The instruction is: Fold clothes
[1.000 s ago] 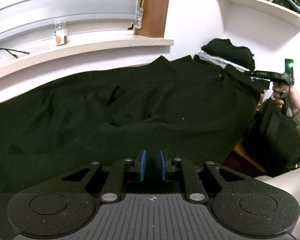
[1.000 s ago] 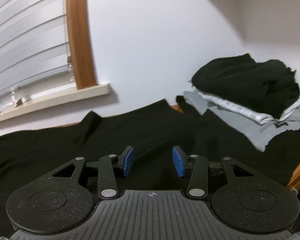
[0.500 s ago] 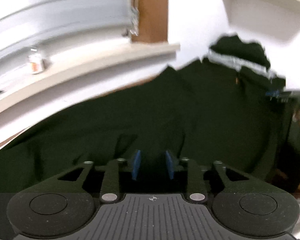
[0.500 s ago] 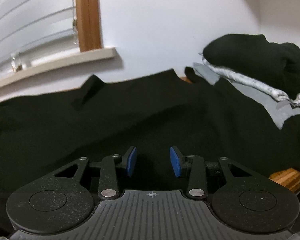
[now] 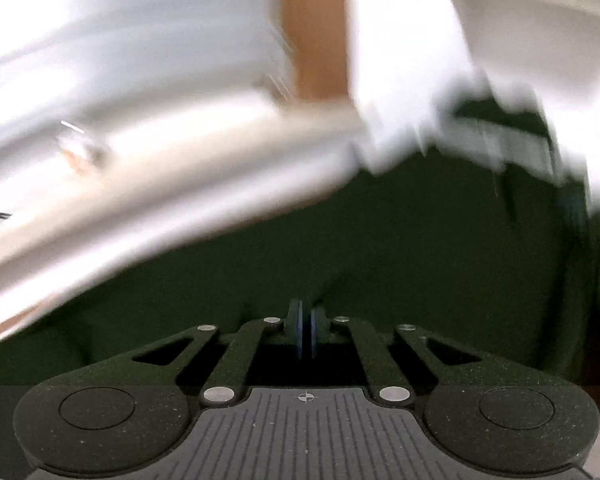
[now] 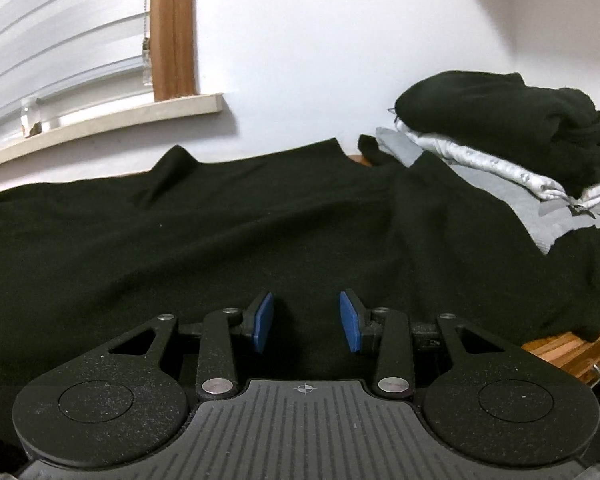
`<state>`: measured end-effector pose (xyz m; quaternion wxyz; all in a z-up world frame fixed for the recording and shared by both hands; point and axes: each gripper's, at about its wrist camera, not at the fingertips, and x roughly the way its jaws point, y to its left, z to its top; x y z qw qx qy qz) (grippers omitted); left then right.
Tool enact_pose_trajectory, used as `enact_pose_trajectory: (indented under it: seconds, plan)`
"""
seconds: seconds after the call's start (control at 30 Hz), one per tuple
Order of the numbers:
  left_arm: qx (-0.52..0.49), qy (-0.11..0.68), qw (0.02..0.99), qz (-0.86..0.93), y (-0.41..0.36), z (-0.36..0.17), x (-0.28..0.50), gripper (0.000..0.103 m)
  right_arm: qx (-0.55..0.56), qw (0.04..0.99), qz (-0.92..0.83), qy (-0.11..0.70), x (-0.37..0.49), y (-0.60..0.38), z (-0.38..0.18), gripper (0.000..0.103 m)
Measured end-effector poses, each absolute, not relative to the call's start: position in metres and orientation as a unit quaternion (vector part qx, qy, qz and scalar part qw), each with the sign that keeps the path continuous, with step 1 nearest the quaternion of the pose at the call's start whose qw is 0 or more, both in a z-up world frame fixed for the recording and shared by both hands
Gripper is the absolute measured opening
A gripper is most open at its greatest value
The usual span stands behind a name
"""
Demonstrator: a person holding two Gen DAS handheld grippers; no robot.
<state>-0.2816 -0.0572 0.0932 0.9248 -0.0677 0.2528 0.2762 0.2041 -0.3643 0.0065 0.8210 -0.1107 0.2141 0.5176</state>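
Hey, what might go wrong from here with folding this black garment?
1. The left tongs are shut low against the black garment, but that view is blurred, so whether cloth is pinched can't be told; a lift may come up empty.
2. The right tongs stand open over the cloth, gripping nothing; a one-sided pull would likely skew the fold.
3. The garment's far right part reaches the folded pile; dragging may topple it.
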Motion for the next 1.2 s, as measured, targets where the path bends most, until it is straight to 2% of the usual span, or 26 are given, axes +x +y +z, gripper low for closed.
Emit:
enact_pose_trajectory:
  seconds: [0.03, 0.1, 0.2, 0.37, 0.47, 0.53, 0.7, 0.83, 0.9, 0.93, 0.97, 1.1, 1.13, 1.17, 1.2]
  plan:
    - [-0.065, 0.252, 0.922, 0.287, -0.054, 0.094, -0.281, 0.005, -0.111, 0.822, 0.517, 0.213, 0.203, -0.365, 0.006, 0.038]
    - [-0.053, 0.315, 0.906, 0.279, -0.049, 0.078, -0.266, 0.011, -0.114, 0.823, 0.515, 0.213, 0.203, -0.365, 0.007, 0.039]
    - [-0.058, 0.347, 0.895, 0.276, -0.043, 0.053, -0.262, 0.023, -0.105, 0.833, 0.502, 0.206, 0.204, -0.37, 0.011, 0.039]
    - [-0.099, 0.325, 0.9, 0.273, -0.031, 0.034, -0.276, 0.035, -0.06, 0.858, 0.471, 0.194, 0.234, -0.385, 0.035, 0.04]
    - [-0.097, 0.308, 0.909, 0.263, -0.032, 0.027, -0.285, 0.04, -0.068, 0.842, 0.492, 0.211, 0.252, -0.367, 0.045, 0.045]
    - [-0.098, 0.291, 0.915, 0.26, -0.033, 0.022, -0.288, 0.043, -0.086, 0.826, 0.507, 0.229, 0.259, -0.341, 0.046, 0.045]
    - [-0.106, 0.283, 0.918, 0.257, -0.033, 0.024, -0.287, 0.044, -0.07, 0.819, 0.487, 0.297, 0.279, -0.278, 0.042, 0.045]
    - [-0.106, 0.283, 0.918, 0.257, -0.034, 0.024, -0.287, 0.045, -0.131, 0.827, 0.451, 0.308, 0.271, -0.247, 0.036, 0.046]
    - [-0.111, 0.281, 0.918, 0.255, -0.033, 0.024, -0.288, 0.045, -0.143, 0.836, 0.432, 0.307, 0.273, -0.252, 0.032, 0.042]
    - [-0.114, 0.28, 0.919, 0.254, -0.032, 0.023, -0.288, 0.045, -0.141, 0.84, 0.423, 0.308, 0.276, -0.259, 0.03, 0.025]
    - [-0.116, 0.279, 0.919, 0.253, -0.031, 0.023, -0.289, 0.045, -0.136, 0.845, 0.417, 0.308, 0.278, -0.268, 0.03, 0.018]
    - [-0.109, 0.283, 0.918, 0.254, -0.032, 0.023, -0.287, 0.046, -0.065, 0.865, 0.417, 0.272, 0.279, -0.322, 0.046, 0.023]
    - [-0.106, 0.284, 0.918, 0.255, -0.033, 0.023, -0.287, 0.046, -0.055, 0.871, 0.412, 0.263, 0.277, -0.338, 0.049, 0.029]
    - [-0.105, 0.285, 0.918, 0.256, -0.034, 0.023, -0.286, 0.046, -0.045, 0.877, 0.406, 0.254, 0.275, -0.355, 0.052, 0.04]
    - [-0.103, 0.285, 0.918, 0.256, -0.034, 0.023, -0.286, 0.046, -0.038, 0.883, 0.398, 0.246, 0.274, -0.371, 0.053, 0.044]
